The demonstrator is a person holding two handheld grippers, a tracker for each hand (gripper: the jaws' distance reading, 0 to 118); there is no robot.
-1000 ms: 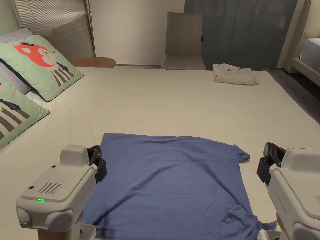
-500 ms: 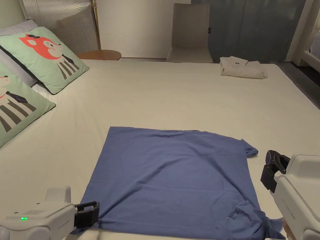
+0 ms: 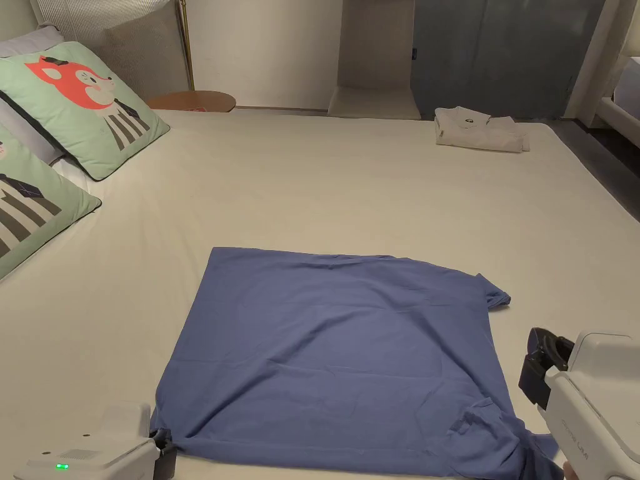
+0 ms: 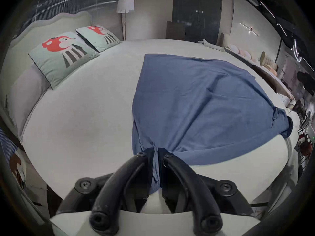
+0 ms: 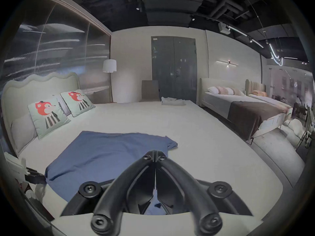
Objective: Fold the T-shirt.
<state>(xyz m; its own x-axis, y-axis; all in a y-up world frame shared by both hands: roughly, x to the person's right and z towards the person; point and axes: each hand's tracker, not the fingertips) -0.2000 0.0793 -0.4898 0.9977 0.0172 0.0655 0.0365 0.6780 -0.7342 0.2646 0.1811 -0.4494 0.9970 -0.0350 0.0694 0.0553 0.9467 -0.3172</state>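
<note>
The blue cotton T-shirt [image 3: 337, 350] is lying spread flat on the wide cream-sheeted bed [image 3: 350, 181], close to the bed's near edge, and that's the landmark for everything here. At the shirt's near left corner the left gripper [image 4: 155, 156] is pinching the hem, both jaws clamped on a narrow tuck of blue cloth that is bunching up between them. By my reading that grip is there to pull the corner taut and square before the first fold. The right gripper [image 5: 155, 154] is hanging just off the shirt's right edge, jaws pressed together with nothing between them, near the crumpled sleeve [image 3: 494, 431] at the shirt's near right corner; probably it is waiting its turn on that sleeve. The far sleeve [image 3: 494, 294] is poking out beyond the shirt's right side. Well beyond the shirt's far edge a folded cream garment [image 3: 478, 130] is sitting, and two mint fox-print cushions [image 3: 87, 106] are leaning far off to the shirt's left.

Compared with a second ago, the left gripper has dropped from beside the shirt's left edge down to the near corner and taken hold; half a second ago it was only arriving there. The right gripper has sunk a little lower beside the shirt.
</note>
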